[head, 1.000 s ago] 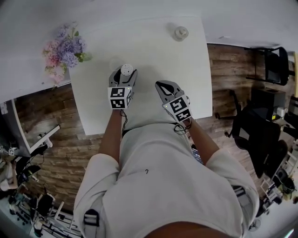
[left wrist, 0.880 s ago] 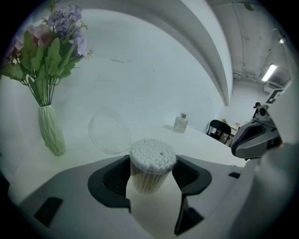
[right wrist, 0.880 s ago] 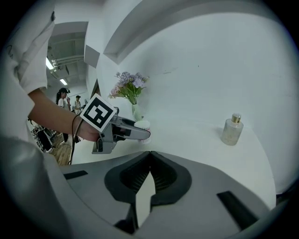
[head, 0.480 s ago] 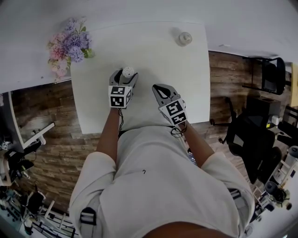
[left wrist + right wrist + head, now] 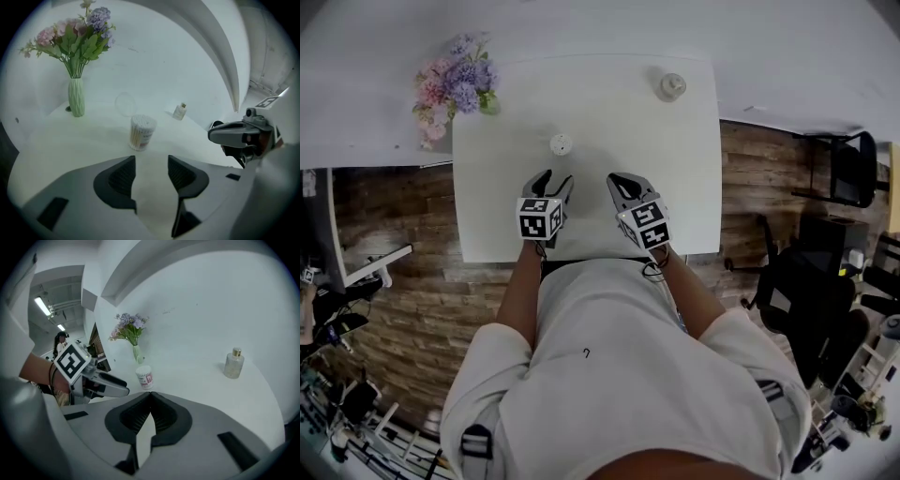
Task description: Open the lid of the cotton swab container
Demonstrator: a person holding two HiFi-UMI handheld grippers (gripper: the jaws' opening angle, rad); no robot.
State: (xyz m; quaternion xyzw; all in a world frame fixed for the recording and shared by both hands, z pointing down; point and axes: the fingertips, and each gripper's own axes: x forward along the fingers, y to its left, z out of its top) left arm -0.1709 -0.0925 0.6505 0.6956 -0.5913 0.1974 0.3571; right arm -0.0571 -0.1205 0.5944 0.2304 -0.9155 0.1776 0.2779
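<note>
The cotton swab container point(image 5: 561, 143) stands upright on the white table point(image 5: 675, 187), a small clear tub with swab tips showing at its top point(image 5: 142, 131). A faint clear round lid point(image 5: 125, 104) shows just behind it; I cannot tell whether it is attached. My left gripper point(image 5: 551, 178) sits a short way in front of the container, apart from it. It is open point(image 5: 151, 160); its jaws have just been closing a little, with nothing between them. To its right my right gripper point(image 5: 622, 180) is shut and empty point(image 5: 151, 395).
A green vase of pink and purple flowers point(image 5: 455, 84) stands at the table's far left corner. A small glass bottle point(image 5: 672, 86) stands at the far right. The table's front edge runs just under both grippers. Wooden floor lies on either side.
My left gripper, which was around the container, has drawn back toward the person and left it standing free. The right gripper has stayed about where it was.
</note>
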